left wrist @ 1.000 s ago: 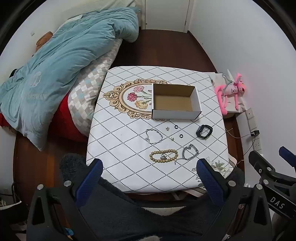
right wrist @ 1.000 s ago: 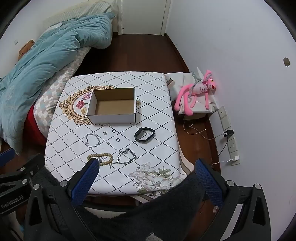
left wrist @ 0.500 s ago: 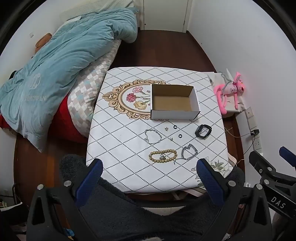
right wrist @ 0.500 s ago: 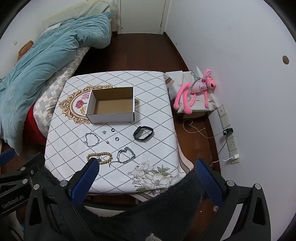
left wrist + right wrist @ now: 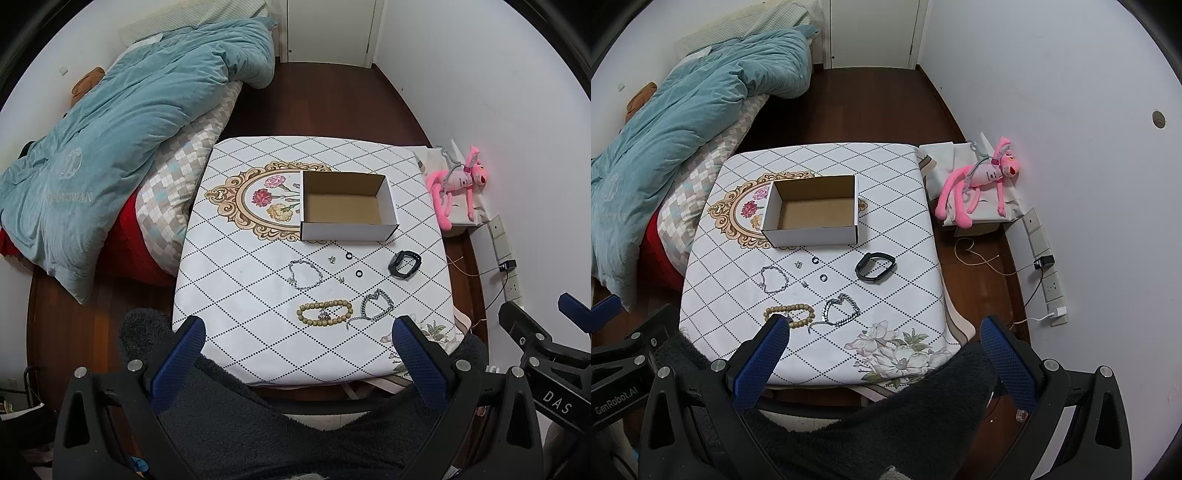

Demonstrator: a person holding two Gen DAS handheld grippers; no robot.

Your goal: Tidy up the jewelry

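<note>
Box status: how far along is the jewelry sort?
Nothing done: the cardboard box is empty. Nothing in hand: left tool and right tool are both open, held short of the table. Left: wooden bead bracelet, chain bracelet, thin chain, black band, two black rings and small pieces.

The right gripper's blue finger (image 5: 764, 354) hides part of the bead bracelet (image 5: 798, 312).
</note>
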